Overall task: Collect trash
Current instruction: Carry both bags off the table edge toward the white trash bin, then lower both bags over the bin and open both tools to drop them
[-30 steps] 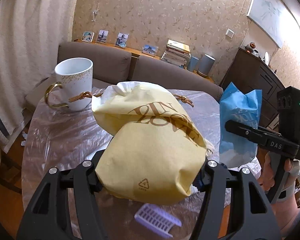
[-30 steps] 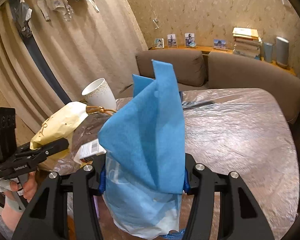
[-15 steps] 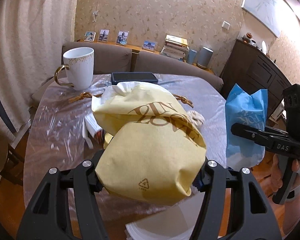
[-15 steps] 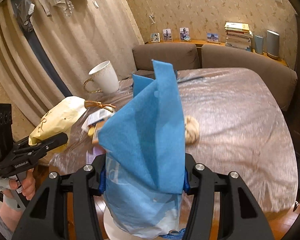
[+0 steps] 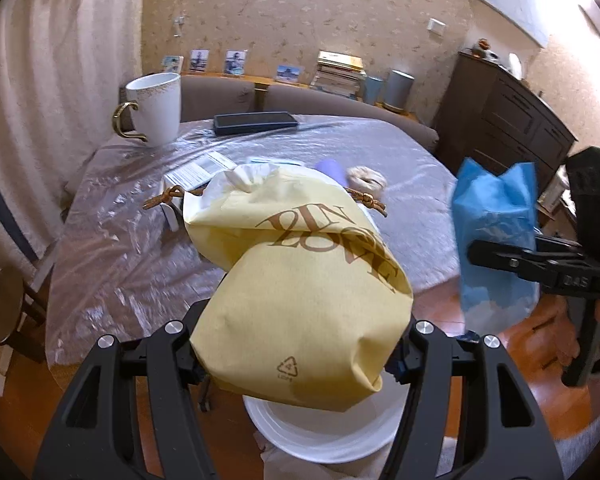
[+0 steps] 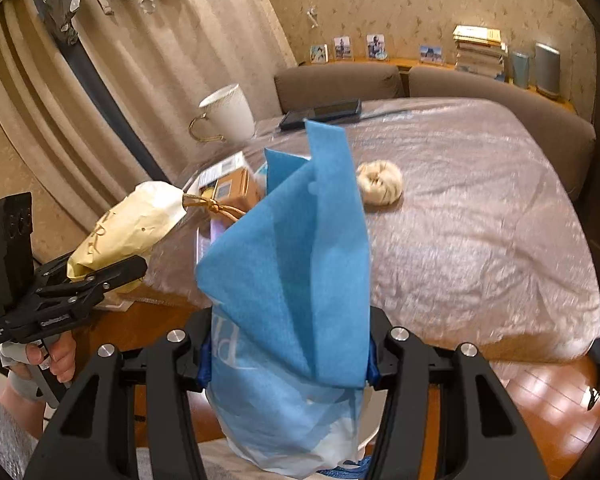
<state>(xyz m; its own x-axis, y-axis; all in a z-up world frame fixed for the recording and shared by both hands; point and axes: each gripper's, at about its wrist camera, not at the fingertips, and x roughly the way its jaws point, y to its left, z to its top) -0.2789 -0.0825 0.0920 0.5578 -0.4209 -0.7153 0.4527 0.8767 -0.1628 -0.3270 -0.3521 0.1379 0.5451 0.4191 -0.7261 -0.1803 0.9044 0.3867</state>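
My left gripper (image 5: pixel 298 364) is shut on a pale yellow drawstring bag (image 5: pixel 300 296) with brown lettering, held off the table's near edge above a white bin (image 5: pixel 320 432). It also shows in the right wrist view (image 6: pixel 128 228). My right gripper (image 6: pixel 288 372) is shut on a blue fabric bag (image 6: pixel 296 272), also held past the table edge; it shows in the left wrist view (image 5: pixel 496 232) at the right. A crumpled beige wad (image 6: pixel 380 188) lies on the table.
The table (image 6: pixel 480 240) has a shiny plastic cover. On it stand a white mug with a gold handle (image 5: pixel 154 110), a dark phone (image 5: pixel 256 122), a brown box (image 6: pixel 236 192) and papers (image 5: pixel 196 170). A sofa (image 5: pixel 340 104) and a dark cabinet (image 5: pixel 500 120) stand behind.
Both grippers have pulled back from the table with their bags. The table top now lies farther away, and the white bin has come into view under the yellow bag.
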